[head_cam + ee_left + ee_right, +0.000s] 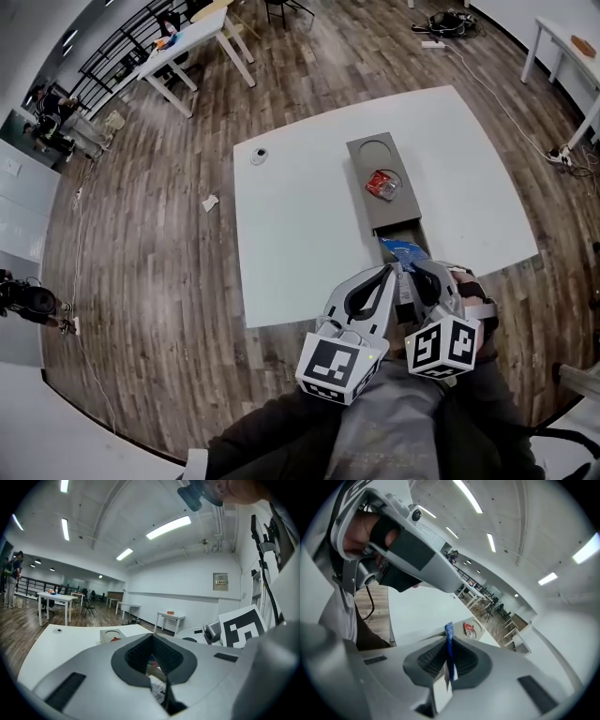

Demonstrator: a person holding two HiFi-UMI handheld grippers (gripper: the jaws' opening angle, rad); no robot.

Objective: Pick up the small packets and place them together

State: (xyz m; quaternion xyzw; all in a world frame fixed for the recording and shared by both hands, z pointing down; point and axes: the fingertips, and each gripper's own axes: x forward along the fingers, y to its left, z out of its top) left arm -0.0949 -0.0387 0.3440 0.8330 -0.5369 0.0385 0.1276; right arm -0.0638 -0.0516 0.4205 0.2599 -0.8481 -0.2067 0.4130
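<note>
A blue packet [405, 251] hangs over the near end of the long grey tray [367, 202], pinched edge-on by my right gripper [424, 268]. In the right gripper view the blue packet [449, 651] stands up between the shut pads of that gripper [448, 638]. A red packet [382, 185] lies in the tray's middle and shows again as the red packet [468, 629]. My left gripper [390, 271] sits close to the left of the right one, tips together. Through the slit of the left gripper [152, 636] a white printed scrap [158, 690] shows; I cannot tell if it is held.
The tray lies on a white table [300, 216], with a small round object [259, 156] near its far left corner. A paper scrap [210, 202] lies on the wooden floor. Another white table [192, 42] stands far left; cables [448, 23] lie at the back.
</note>
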